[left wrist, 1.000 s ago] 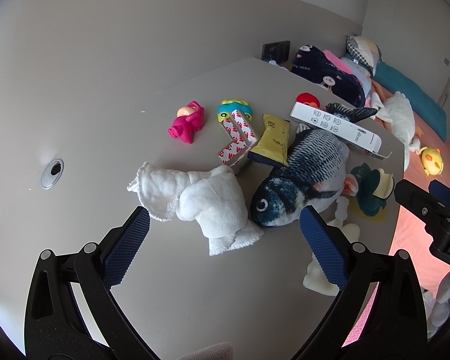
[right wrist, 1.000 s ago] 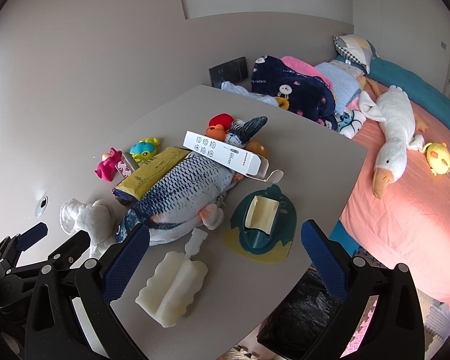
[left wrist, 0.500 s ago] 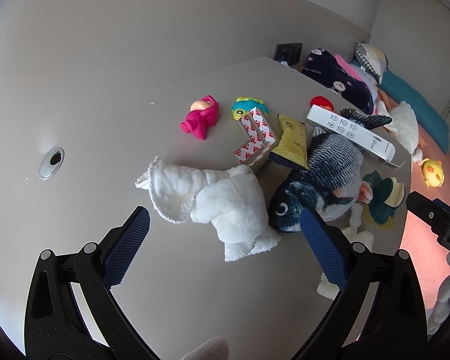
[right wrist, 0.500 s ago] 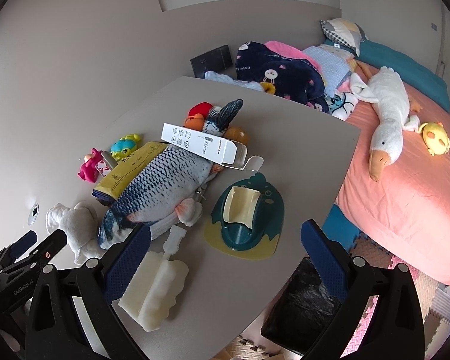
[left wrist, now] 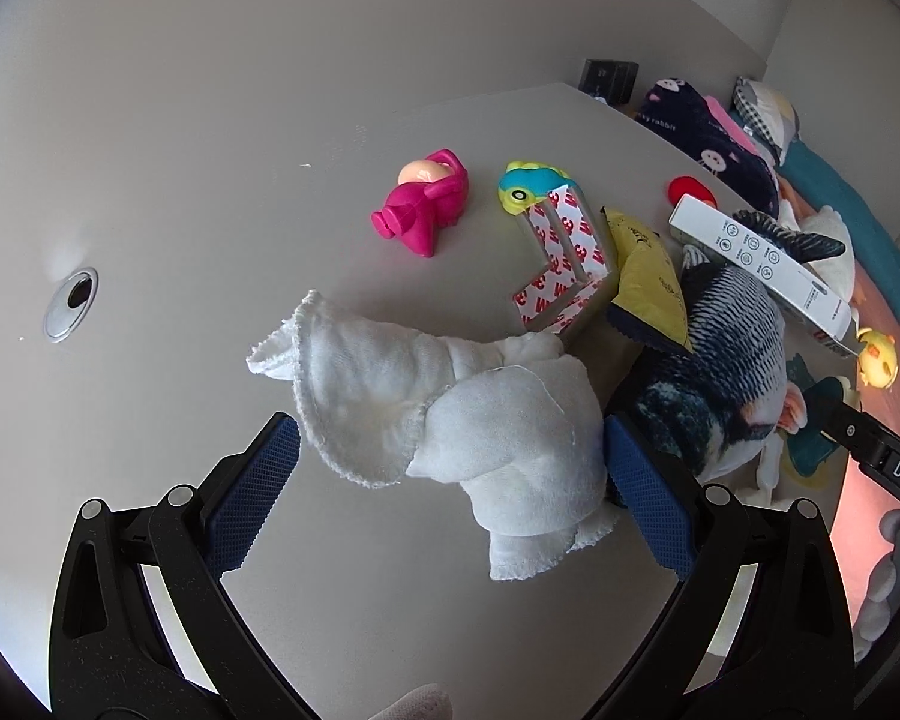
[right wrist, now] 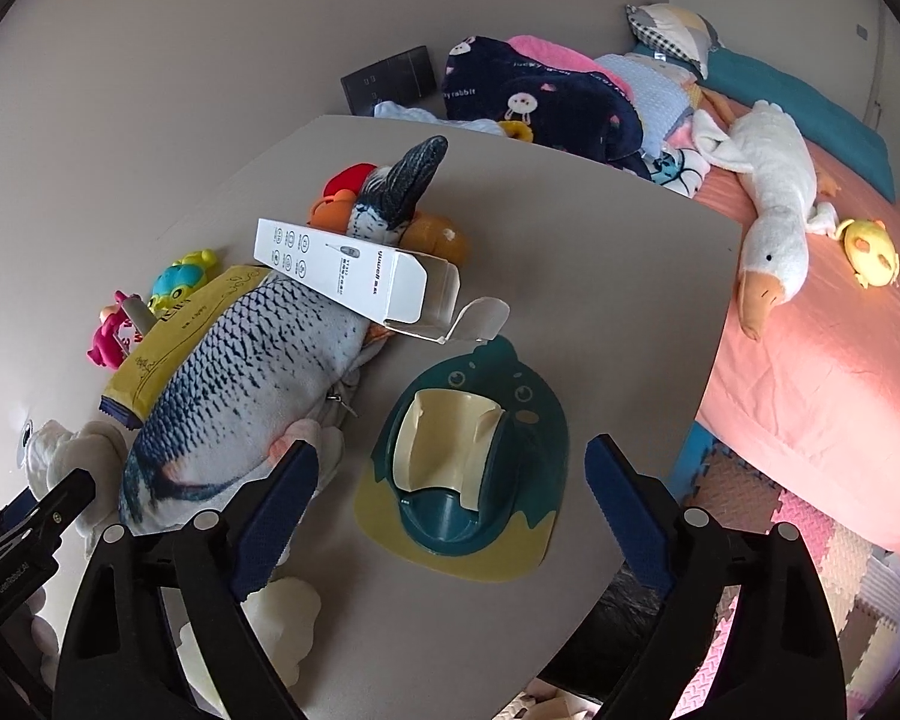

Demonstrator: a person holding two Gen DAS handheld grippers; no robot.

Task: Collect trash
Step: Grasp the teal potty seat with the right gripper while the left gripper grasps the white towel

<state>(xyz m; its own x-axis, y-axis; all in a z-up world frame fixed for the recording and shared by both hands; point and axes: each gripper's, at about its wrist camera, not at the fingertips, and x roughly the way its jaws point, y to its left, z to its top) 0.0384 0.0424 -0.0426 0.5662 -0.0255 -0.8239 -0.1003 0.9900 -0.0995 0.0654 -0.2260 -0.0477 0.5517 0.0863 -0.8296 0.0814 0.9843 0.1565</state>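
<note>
The left gripper (left wrist: pixel 450 480) hangs over the grey tabletop (left wrist: pixel 210 210) with its blue-padded fingers (left wrist: pixel 252 498) spread wide; a crumpled white cloth (left wrist: pixel 468 408) lies between them, its right fold just at the right pad, though a firm press cannot be told. Just beyond the cloth stand a bent strip of white tape with red print (left wrist: pixel 564 264) and a flat yellow packet (left wrist: pixel 648 282), which leans on a large plush fish with blue-grey scales (left wrist: pixel 720 360). A long white cardboard box with an open end flap (right wrist: pixel 342 276) rests across the fish. Farther left sit a pink plastic toy figure (left wrist: pixel 426 204) and a blue-and-yellow toy (left wrist: pixel 528 186). The right gripper (right wrist: pixel 450 498) has its fingers apart and closing, with a teal and cream duck-shaped holder (right wrist: pixel 468 462) on the tabletop between them, untouched. A black bin bag (right wrist: pixel 630 600) shows below the tabletop's near edge. To the right lies a bed with a pink sheet (right wrist: pixel 810 372) and a white plush goose (right wrist: pixel 774 204).
</note>
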